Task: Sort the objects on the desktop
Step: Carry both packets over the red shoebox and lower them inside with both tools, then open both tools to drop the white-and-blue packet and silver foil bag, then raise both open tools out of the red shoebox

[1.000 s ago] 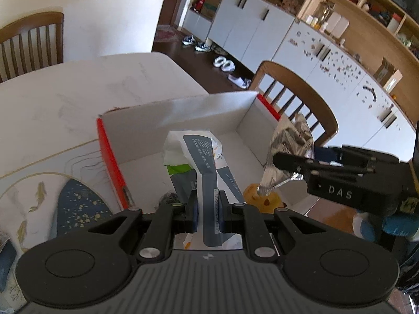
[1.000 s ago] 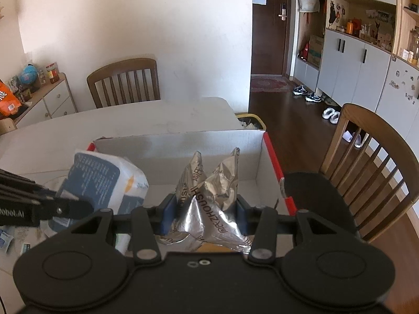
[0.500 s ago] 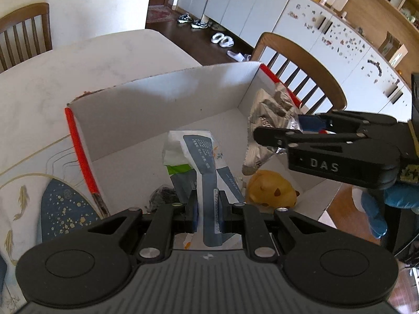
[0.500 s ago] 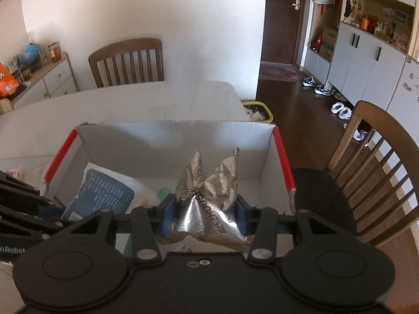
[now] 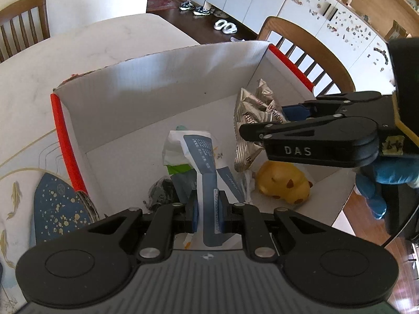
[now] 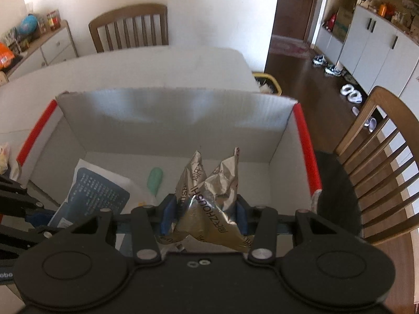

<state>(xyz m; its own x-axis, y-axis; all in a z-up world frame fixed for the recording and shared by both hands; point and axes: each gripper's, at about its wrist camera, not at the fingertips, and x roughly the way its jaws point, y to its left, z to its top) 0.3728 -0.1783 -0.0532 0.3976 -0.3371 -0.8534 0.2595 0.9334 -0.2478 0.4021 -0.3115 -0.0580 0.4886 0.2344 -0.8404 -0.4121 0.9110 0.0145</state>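
Through my left wrist camera, my left gripper tilts steeply down into the white box, its blue pads clenched on a white and blue paper packet that hangs down into the box. Below it on the box floor lie a yellow toy and something dark I cannot make out. From the right side of this view my right gripper reaches in, gripping a crumpled silver foil bag over the box; a hand in a blue glove shows behind it. The box has red edges and sits on a pale table, beside a blue mat with gold specks. A wooden chair stands past the box, before white cabinets and a dark wood floor.

Through my right wrist camera, my right gripper also points down into the box, jaws partly apart and clamped on the foil bag, which is inside the box walls. The paper packet sits lower left, with a small green thing between the two. Another chair stands at the table's far side against a white wall.
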